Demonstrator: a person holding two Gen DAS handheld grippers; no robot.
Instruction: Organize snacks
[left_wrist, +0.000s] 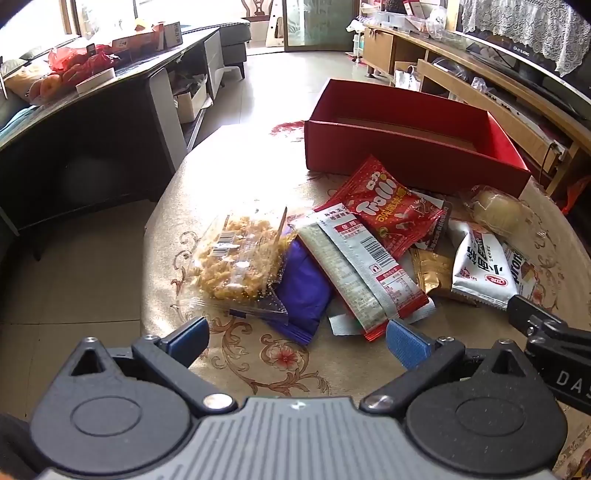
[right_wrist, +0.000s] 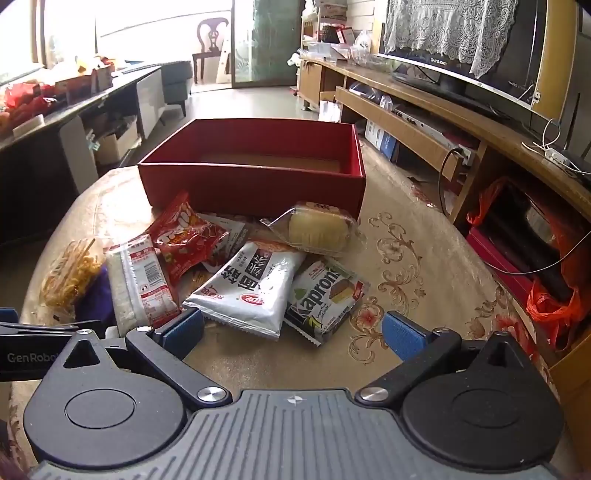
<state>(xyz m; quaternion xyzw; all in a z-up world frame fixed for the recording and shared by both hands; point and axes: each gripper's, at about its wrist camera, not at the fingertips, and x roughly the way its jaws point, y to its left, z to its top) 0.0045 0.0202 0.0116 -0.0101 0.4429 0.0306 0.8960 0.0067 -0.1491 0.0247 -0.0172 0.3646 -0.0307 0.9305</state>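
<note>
Two grippers over a round table (right_wrist: 424, 236) with a floral cloth, both tilted down toward a heap of snack packets. Left gripper (left_wrist: 297, 338) spread wide, nothing between its blue pads (left_wrist: 408, 341), hanging just short of the heap's near edge. Right gripper (right_wrist: 291, 330) likewise gaping and empty, near the white packet (right_wrist: 251, 291) and the Kaprone wafer pack (right_wrist: 325, 299), touching neither as far as can be seen. From the left wrist view: clear bag of yellow twisted snacks (left_wrist: 240, 258) at 10 o'clock of the heap, purple packet (left_wrist: 301, 293) partly beneath it, long grey-and-red packet (left_wrist: 360, 266) across the middle, red Trolli bag (left_wrist: 391, 205) on top toward 12 o'clock, gold wrapper (left_wrist: 430, 271) half buried at 3 o'clock. Wrapped pale cake (right_wrist: 317, 229) at 1 o'clock of the heap, close against the red box (right_wrist: 251, 184). Red box open-topped, standing at 12 o'clock beyond the snacks, cardboard floor showing; interior only partly visible, seemingly nothing inside. Right gripper's black finger entering the left wrist view at 3 o'clock, just beside the white packet.
</note>
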